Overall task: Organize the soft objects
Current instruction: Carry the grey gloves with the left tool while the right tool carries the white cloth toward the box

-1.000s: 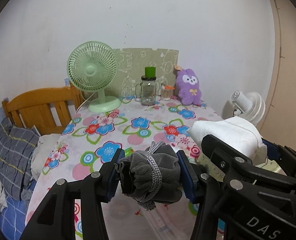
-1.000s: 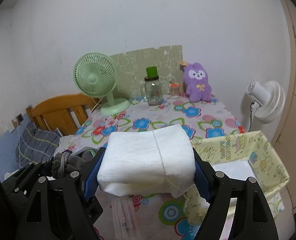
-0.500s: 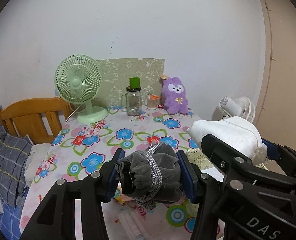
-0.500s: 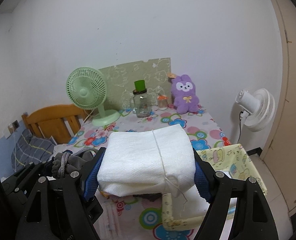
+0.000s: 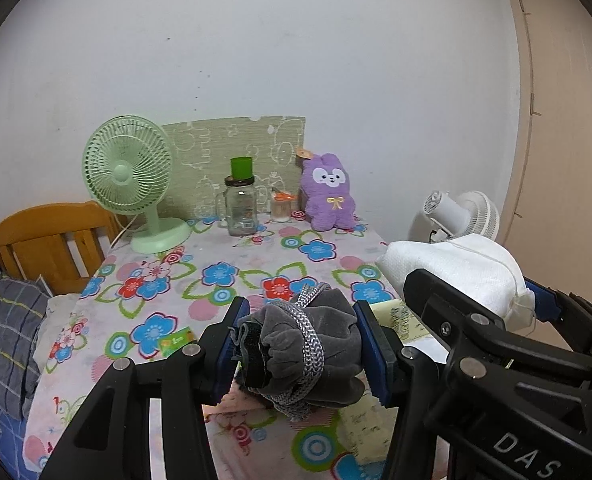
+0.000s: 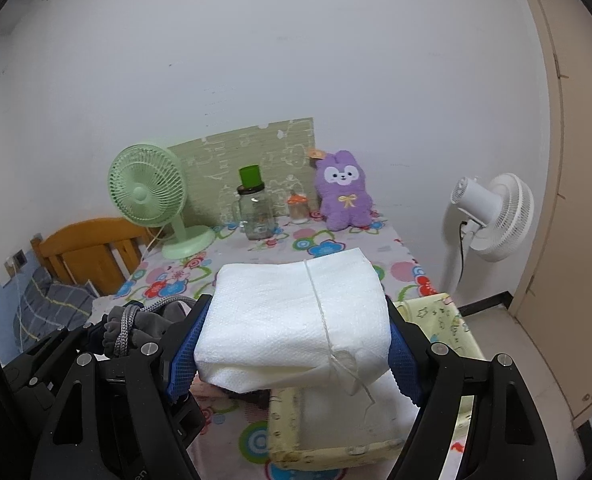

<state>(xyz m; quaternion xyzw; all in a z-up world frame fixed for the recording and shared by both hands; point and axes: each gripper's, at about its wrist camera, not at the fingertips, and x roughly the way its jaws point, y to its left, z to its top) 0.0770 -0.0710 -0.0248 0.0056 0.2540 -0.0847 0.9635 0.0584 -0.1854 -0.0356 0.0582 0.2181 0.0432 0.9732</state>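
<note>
My left claw (image 5: 302,350) is clamped on a grey velvet pouch (image 5: 310,354) wound with a grey braided cord (image 5: 306,336); the blue pads (image 5: 370,354) press into the pouch from both sides, and it bulges out in front of them. My right claw (image 6: 292,344) is clamped on a white folded towel bundle (image 6: 292,320) tied round with thin white string (image 6: 320,312), whose knot hangs at the near face of the bundle. The two claws sit side by side: from the left wrist I see the towel just to the right of my pouch, and from the right wrist the pouch peeks out just to the left of the towel.

Below and slightly right of the right claw sits a yellow patterned fabric bin (image 6: 440,312), its near wall (image 6: 336,452) under the towel. Both loads are held up off the flowered tablecloth (image 5: 216,276).

Far ahead of both claws, along the wall, stand a green desk fan (image 5: 130,172), a glass jar (image 5: 241,212) with a green cup (image 5: 241,167) on its lid, and a purple plush bunny (image 5: 330,192). Ahead and to the right of the right claw, beyond the table edge, is a white floor fan (image 6: 492,216). Off to the left of the left claw I see a wooden bed frame (image 5: 48,236).
</note>
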